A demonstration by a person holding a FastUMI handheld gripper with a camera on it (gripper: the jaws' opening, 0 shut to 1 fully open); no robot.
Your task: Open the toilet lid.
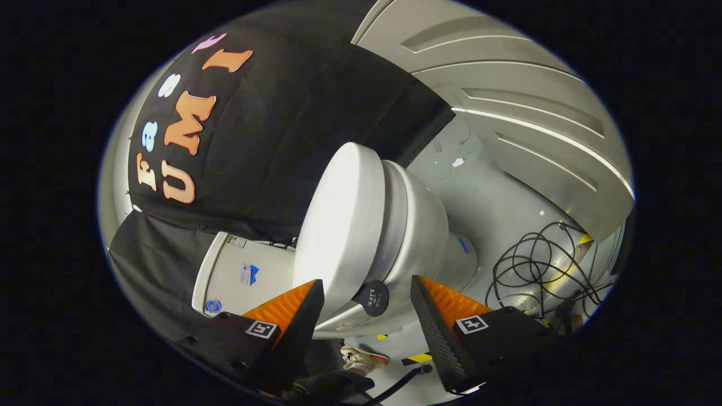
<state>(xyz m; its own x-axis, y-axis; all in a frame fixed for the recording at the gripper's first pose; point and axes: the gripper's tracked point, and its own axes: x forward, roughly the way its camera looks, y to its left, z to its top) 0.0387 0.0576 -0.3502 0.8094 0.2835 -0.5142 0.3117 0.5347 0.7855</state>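
Between the tongs [366, 304] (spread apart, gripping nothing) sits the toilet lid [338, 225] edge w/ round tab [372, 298].

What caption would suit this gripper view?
Open gripper straddles the front edge of the closed toilet lid, tank beyond.

Only legible bit is "THIS" and "LIVE" on the round black tag [373, 298] stuck to the toilet's [417, 225] rim. Tank [237, 276] stickers, around 9 o'clock, are too tiny.

Hand-held gripper [366, 316]: ridged fingers, square tags
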